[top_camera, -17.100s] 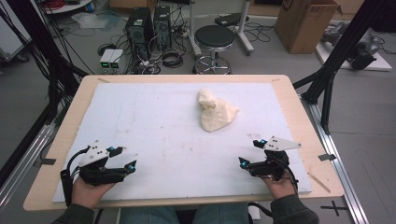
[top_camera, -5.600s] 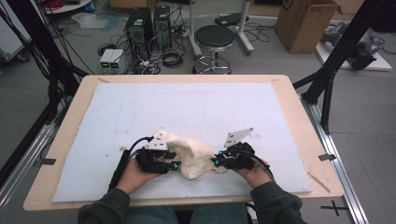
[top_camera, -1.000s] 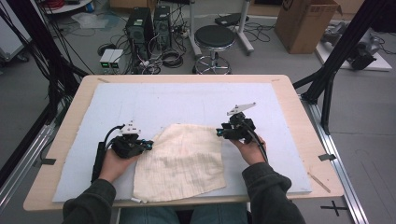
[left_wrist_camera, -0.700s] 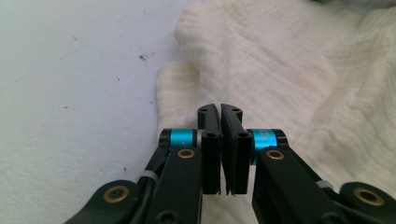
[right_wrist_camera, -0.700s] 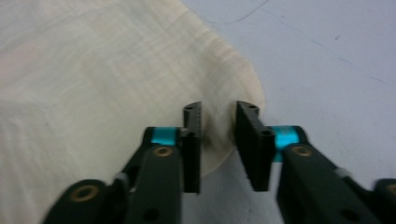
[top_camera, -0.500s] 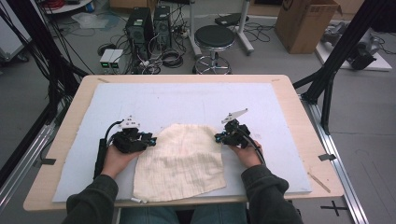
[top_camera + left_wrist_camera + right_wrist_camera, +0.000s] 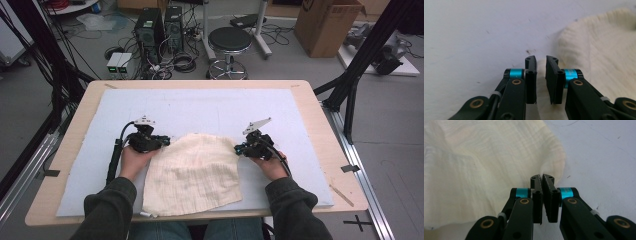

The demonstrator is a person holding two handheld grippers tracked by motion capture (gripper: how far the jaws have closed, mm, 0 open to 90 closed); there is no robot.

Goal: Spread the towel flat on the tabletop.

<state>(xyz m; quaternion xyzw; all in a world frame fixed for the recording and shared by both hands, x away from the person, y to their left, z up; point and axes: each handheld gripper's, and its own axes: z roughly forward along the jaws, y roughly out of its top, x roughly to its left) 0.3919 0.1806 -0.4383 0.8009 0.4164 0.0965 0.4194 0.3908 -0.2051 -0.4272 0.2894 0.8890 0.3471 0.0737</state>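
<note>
the right gripper (image 7: 543,177) has its jaws pressed together on the edge of the cream cloth (image 7: 194,172), a small pinch of fabric caught at the serrated tips in the right gripper view. in the high view this right gripper (image 7: 241,148) sits at the cloth's far right corner, held in the right hand (image 7: 267,162). the left gripper (image 7: 539,59) stands slightly open, a narrow gap between its black pads, and its jaws have just been closing; in the left gripper view a strip of the cloth's (image 7: 599,52) edge lies in the gap and below it, but the pads do not press on it. in the high view the left gripper (image 7: 165,141) is at the cloth's far left corner, held in the left hand (image 7: 134,159).

the cloth lies spread almost flat on the white mat (image 7: 200,107) that covers the counter (image 7: 320,117), near the person's edge and between the two hands. its surface shows fine ribbed creases, and its near left corner reaches the mat's front edge.
</note>
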